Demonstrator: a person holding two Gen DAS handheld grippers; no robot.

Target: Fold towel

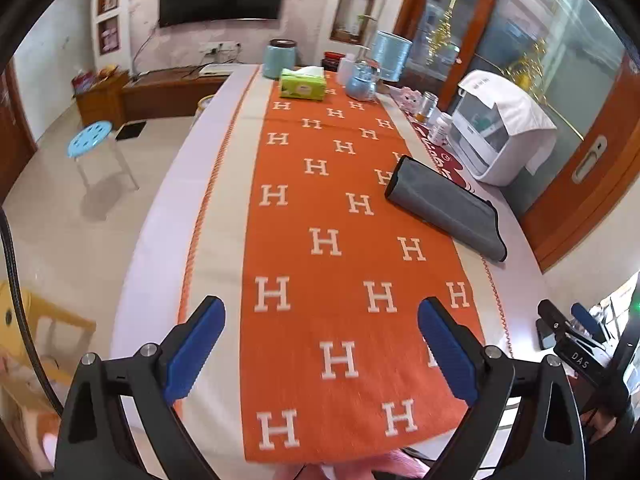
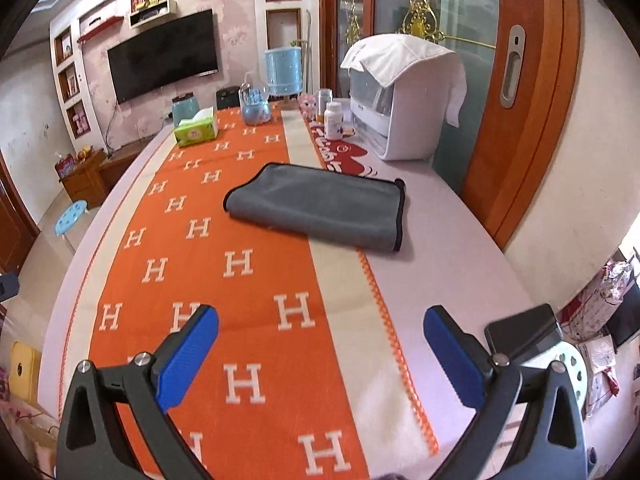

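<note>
Both tongs, left (image 1: pixel 321 344) and right (image 2: pixel 321 354), spread wide, apparently above the runner (image 1: pixel 340 240), towel (image 2: pixel 320 208) ahead.

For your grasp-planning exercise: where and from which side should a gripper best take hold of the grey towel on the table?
Probably the near right corner of the grey towel, approached low from the near side. It lies flat and already folded, its black-piped open edges meeting at that end, with bare table beside it. Both grippers are open and away from it.
</note>
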